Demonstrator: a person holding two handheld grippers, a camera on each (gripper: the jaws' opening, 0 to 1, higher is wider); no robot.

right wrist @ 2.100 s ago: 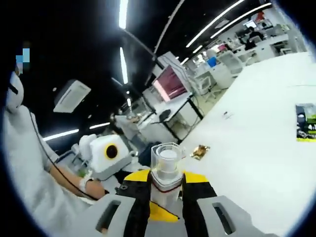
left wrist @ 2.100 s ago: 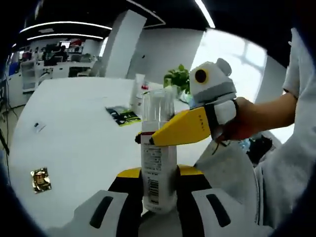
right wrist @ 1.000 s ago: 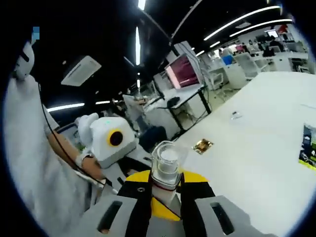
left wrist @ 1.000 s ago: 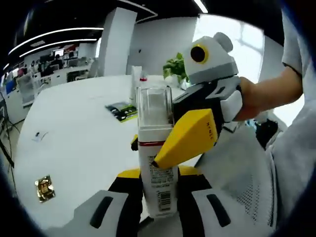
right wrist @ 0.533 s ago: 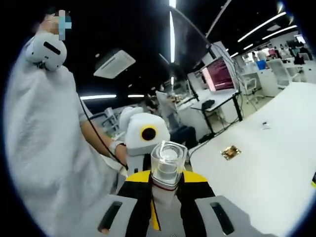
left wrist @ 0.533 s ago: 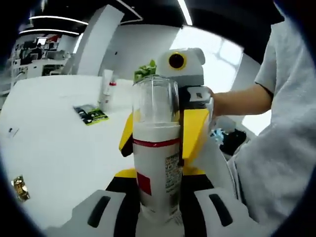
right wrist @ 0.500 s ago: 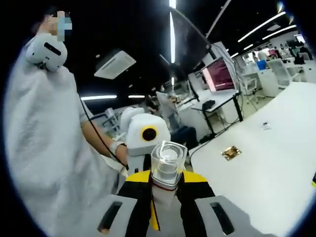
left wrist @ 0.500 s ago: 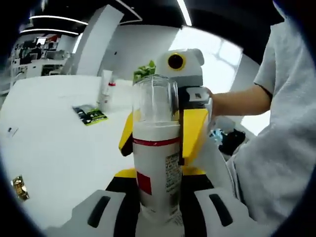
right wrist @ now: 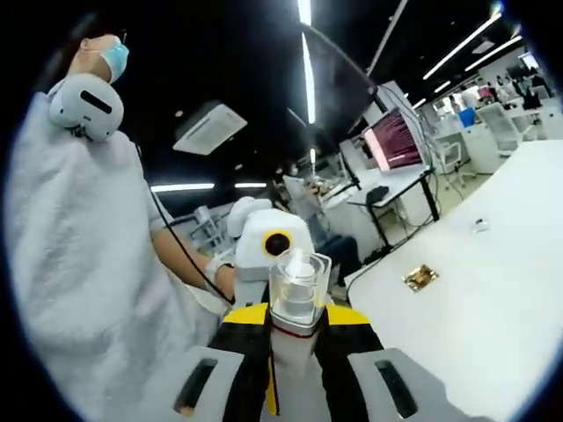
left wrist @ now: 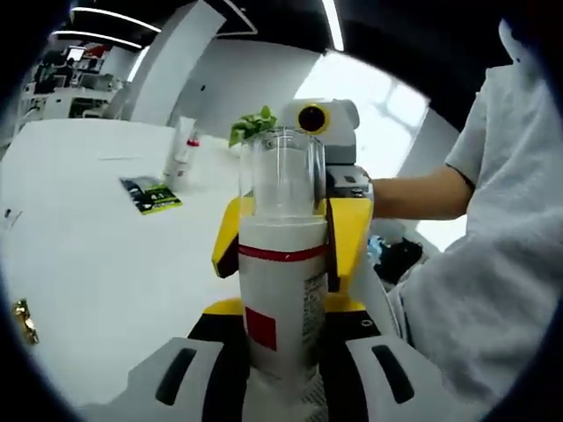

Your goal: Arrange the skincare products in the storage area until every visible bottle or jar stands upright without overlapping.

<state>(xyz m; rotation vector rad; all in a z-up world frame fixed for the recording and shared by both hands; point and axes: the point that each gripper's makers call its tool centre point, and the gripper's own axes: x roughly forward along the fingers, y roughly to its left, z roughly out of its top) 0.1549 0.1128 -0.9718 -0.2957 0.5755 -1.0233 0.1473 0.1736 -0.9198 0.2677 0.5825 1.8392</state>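
Gripped upright between both grippers' fingers, left gripper low, right gripper at twelve o'clock near the cap, pump bottle above the desk.

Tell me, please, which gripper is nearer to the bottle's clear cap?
Right. The right gripper clamps the bottle just below the clear cap; the left gripper holds it lower down.

A broad white tabletop spreads out under a dark ceiling crossed by long strip lights. Beyond the tabletop's far end stand a white pillar and a pale wall, with a bright window to the pillar's right. Past the tabletop's edge in the right gripper view are office desks, a lit pinkish screen, and a ceiling air unit.
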